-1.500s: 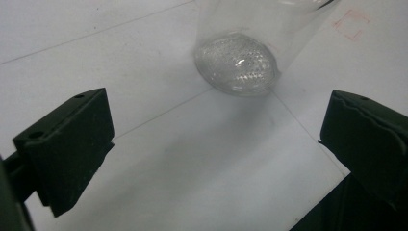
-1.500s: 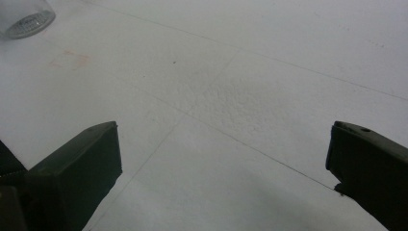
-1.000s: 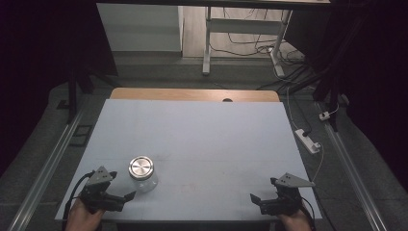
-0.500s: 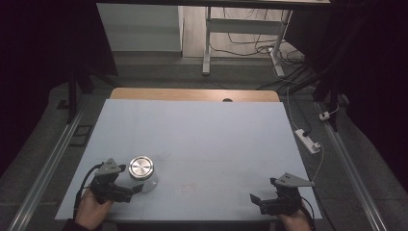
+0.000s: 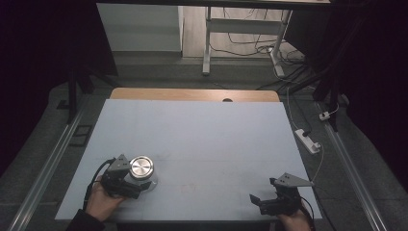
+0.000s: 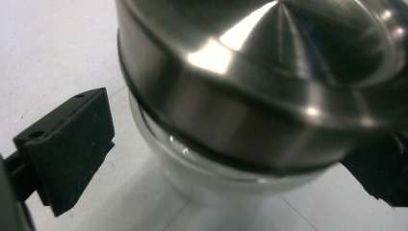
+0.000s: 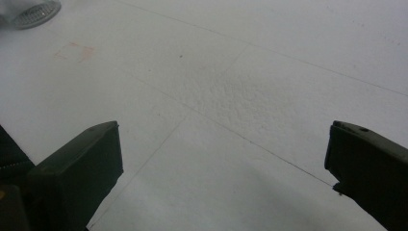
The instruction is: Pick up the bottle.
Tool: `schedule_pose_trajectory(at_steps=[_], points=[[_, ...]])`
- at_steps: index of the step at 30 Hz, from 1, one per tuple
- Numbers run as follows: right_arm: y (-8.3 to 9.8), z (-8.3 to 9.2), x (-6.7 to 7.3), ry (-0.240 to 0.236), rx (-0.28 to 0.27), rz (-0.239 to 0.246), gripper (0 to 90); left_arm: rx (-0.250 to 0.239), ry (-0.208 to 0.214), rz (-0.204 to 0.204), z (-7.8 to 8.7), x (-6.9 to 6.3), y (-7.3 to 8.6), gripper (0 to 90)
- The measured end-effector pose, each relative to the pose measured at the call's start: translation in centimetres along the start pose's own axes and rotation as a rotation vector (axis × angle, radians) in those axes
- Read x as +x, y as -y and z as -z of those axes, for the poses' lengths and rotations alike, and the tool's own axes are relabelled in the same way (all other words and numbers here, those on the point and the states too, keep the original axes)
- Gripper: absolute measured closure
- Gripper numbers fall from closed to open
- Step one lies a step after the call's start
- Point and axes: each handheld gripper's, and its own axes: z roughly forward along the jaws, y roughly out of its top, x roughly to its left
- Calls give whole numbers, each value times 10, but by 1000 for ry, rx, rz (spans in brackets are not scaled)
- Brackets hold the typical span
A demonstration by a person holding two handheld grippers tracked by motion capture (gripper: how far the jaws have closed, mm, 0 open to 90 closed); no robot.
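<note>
Two grippers (image 5: 137, 185) (image 5: 257, 202), one jar (image 5: 142, 171)

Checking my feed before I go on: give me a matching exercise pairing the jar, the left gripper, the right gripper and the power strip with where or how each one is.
Things:
1. jar
2. left gripper
3. right gripper
4. power strip

States:
A. on the floor beside the table's right edge
B. open over bare table at the near right corner
C. upright on the table, metal lid on
D. jaws open either side of the jar

Pairs: 1-C, 2-D, 3-B, 4-A
</note>
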Motion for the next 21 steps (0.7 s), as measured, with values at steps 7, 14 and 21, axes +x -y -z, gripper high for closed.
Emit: schedule_pose_trajectory(at_steps=[7,14,21], points=[[0,0,0,-1,2,0,0,21,-11,-31,-6,-1,-3,46],[0,-1,0,-3,5,5,0,27,7,-59,-6,-3,-5,150],[0,-1,0,-4,5,7,0,49,-4,-45,-6,-4,-8,154]])
